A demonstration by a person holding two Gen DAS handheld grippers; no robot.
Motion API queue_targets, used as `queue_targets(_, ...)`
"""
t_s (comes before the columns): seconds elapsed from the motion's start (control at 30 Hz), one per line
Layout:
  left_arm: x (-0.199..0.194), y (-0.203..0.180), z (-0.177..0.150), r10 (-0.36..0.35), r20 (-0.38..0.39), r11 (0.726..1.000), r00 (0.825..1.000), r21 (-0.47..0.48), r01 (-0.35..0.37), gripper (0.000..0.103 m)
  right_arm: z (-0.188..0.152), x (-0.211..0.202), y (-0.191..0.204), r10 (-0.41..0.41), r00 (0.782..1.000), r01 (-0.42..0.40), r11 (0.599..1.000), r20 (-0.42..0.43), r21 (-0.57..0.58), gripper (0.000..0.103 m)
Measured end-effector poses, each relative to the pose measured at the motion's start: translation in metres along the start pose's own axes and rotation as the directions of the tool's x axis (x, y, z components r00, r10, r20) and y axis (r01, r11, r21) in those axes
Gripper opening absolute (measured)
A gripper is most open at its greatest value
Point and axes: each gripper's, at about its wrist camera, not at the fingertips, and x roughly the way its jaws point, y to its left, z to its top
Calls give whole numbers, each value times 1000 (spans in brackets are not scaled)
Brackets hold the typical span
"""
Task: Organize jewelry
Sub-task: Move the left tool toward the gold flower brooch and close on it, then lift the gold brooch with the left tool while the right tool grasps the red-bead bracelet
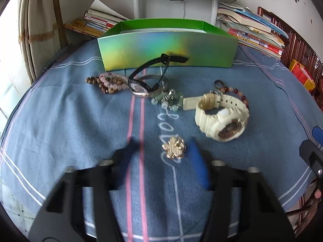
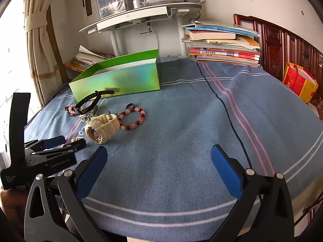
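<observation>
A gold flower brooch [image 1: 173, 147] lies on the blue cloth between the open fingers of my left gripper [image 1: 164, 146], which does not touch it. Beyond it lie a cream watch [image 1: 221, 119], a red and white bead bracelet [image 2: 132, 119], a pale green bead piece [image 1: 168, 100], a black-strap watch on a silver bangle [image 1: 148, 82] and brown and pink bead bracelets [image 1: 108, 82]. An open shiny green box [image 1: 165, 50] stands behind them. My right gripper [image 2: 159, 157] is open and empty over bare cloth, to the right of the left gripper [image 2: 60, 141].
Stacks of books [image 2: 222, 46] lie at the back right and back left [image 1: 90, 24]. A white shelf stand [image 2: 145, 14] rises behind the box. A black cable [image 2: 228, 109] runs across the cloth. A curtain [image 2: 40, 40] hangs at left.
</observation>
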Motion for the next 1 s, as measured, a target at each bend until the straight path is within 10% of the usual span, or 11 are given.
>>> queue_targets(0.03,0,1,1,-5,3,1000,1000,-2,5,25,3,2,1,2,1000,-2,1000,0,-7,100)
queue_targets(0.3,-10,8,7,-19,32,1000,999,24,18,24,53,34,13,49,998,-52,996,-50,-71,99)
queue_targets(0.5,-26,21,22,-8,90,1000,996,16,6,24,83,95,34,51,977,-82,986,-209,-143,57)
queue_targets(1.0,-4,51,41,-29,83,999,996,-38,33,24,92,165,69,5,934,-81,976,-357,-200,41)
